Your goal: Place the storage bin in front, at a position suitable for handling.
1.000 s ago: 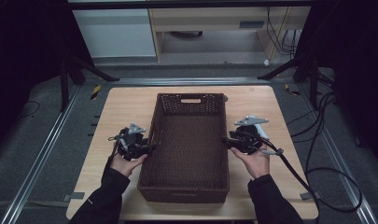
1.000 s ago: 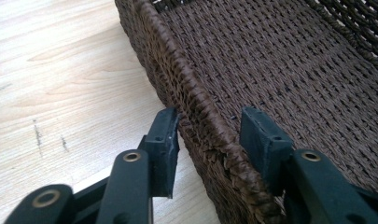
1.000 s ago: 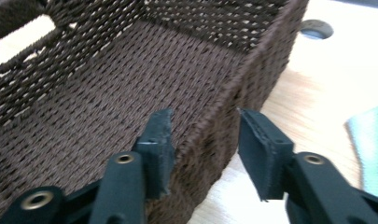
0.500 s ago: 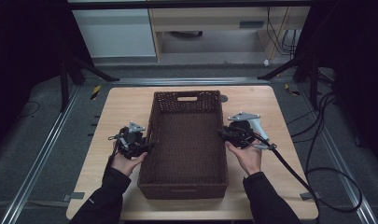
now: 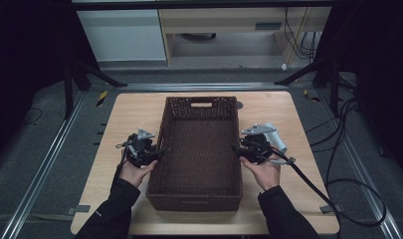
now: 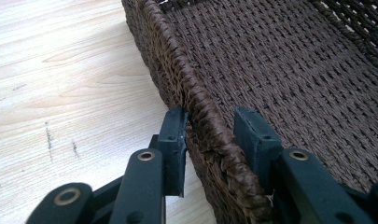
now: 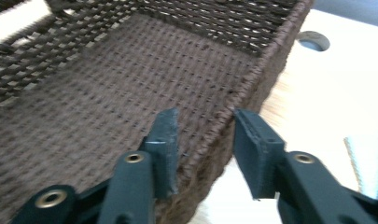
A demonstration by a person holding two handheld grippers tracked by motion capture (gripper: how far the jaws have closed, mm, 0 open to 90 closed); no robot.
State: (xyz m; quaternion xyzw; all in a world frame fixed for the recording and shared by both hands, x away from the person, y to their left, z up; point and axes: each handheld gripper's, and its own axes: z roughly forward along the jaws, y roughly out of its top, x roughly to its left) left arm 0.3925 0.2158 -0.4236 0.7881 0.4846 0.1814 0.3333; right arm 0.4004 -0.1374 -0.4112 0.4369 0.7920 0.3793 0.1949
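— What shifted since a second ago?
— The right tongs slid in from the worktop to straddle the right rim of the dark brown woven wicker basket, jaws reopening slightly.
— And the left tongs?
— Their jaws have been closing round the left rim.

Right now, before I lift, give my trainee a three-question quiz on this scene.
1. True or false: the basket holds several items.
2. What stands between the left tongs' jaws? A) the basket's side rim B) a cable C) a cup
3. Which basket wall has a handle cut-out?

Key: 1. False, it is empty. 2. A; the right tongs straddle the opposite rim. 3. The far end wall.
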